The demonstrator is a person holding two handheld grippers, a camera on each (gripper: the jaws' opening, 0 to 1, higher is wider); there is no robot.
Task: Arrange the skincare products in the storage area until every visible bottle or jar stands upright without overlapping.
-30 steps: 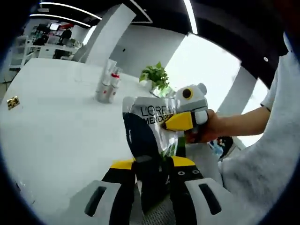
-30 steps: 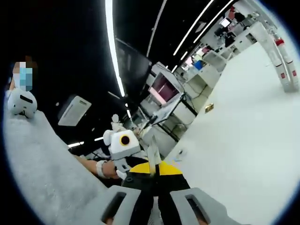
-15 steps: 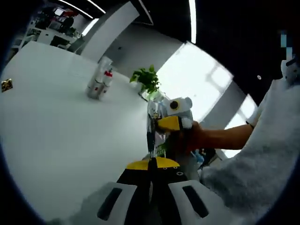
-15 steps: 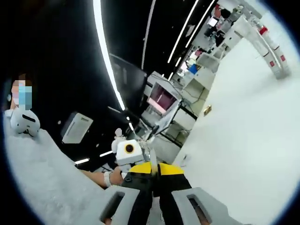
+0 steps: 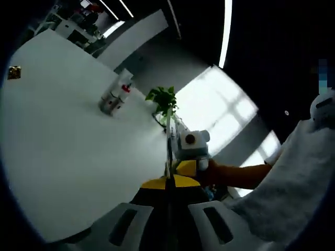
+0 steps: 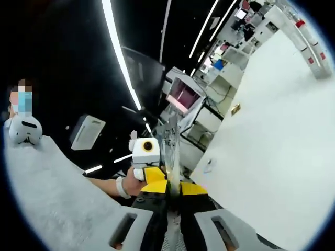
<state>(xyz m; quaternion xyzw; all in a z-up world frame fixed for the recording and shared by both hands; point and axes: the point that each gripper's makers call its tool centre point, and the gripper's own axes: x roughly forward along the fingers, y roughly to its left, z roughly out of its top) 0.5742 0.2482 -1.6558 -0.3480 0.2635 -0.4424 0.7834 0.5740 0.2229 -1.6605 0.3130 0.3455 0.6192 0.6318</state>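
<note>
Both the left hand-held gripper (image 5: 168, 184) and right hand-held gripper (image 6: 172, 189) pinch one thin sachet (image 5: 169, 149) edge-on; it is likely limp, light and slippery, so grip its sealed margins.

The sachet (image 5: 169, 151) is seen edge-on, its print unreadable; the distant bottles (image 5: 116, 94) are too small for labels to be read.

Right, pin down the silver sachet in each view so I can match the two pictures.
Left gripper view: the silver sachet stands edge-on just right of centre, rising from this gripper's closed jaws.
Right gripper view: it rises edge-on at lower centre, above this gripper's closed jaws.
Shared landmark: the cluster of white bottles upright on the white table.
</note>
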